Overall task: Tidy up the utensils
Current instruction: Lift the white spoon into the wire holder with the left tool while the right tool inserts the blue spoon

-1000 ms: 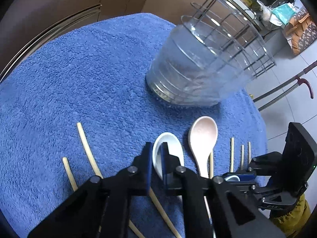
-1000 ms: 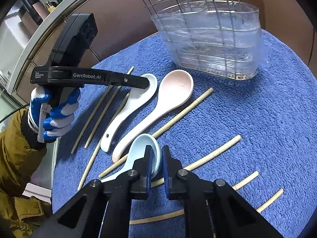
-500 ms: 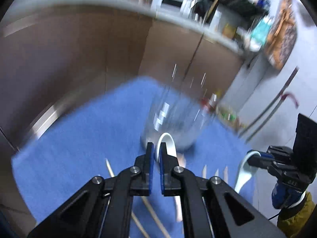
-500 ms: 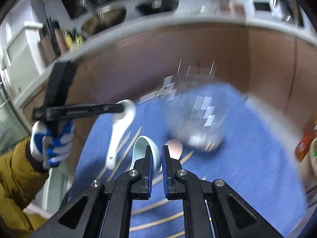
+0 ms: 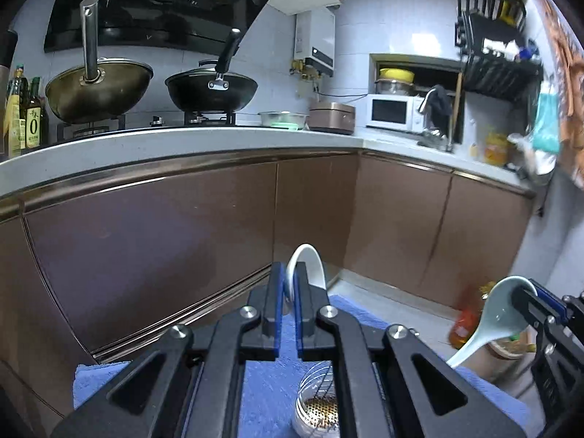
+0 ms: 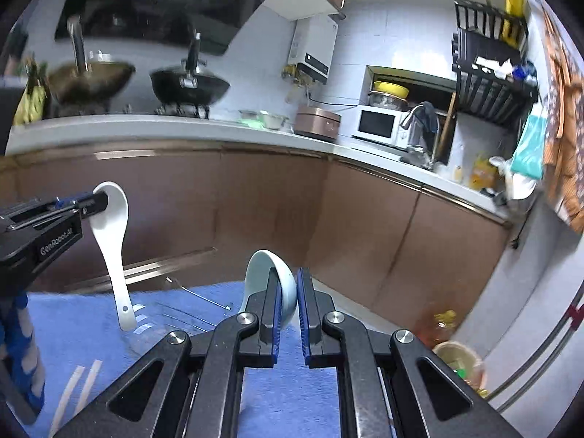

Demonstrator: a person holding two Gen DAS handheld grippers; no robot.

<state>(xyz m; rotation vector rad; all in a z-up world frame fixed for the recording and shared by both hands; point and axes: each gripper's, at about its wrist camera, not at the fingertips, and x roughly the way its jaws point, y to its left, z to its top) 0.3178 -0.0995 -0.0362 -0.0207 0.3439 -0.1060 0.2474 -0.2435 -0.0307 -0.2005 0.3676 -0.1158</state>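
In the left wrist view my left gripper (image 5: 288, 292) is shut on the bowl of a white ceramic spoon (image 5: 308, 262), held up in the air. Far right in that view, my right gripper (image 5: 529, 304) pinches a light blue spoon (image 5: 492, 325) whose handle hangs down. The right wrist view shows the same: right gripper (image 6: 288, 299) shut on the light blue spoon (image 6: 261, 273), left gripper (image 6: 93, 200) holding the white spoon (image 6: 111, 241) with its handle hanging. The clear utensil holder (image 5: 317, 405) stands below on the blue towel (image 5: 262, 383).
Chopsticks (image 6: 78, 383) lie on the blue towel (image 6: 189, 310) at lower left, near a blue-gloved hand (image 6: 22, 346). Brown cabinets (image 5: 146, 255) and a counter with woks (image 5: 211, 87) stand ahead. An oil bottle (image 5: 463, 325) and a small basket (image 6: 460, 361) sit on the floor at right.
Both grippers rose off the towel, each lifting its spoon, and tilted up from looking down at the table to facing the cabinets. The remaining utensils dropped out of view below.
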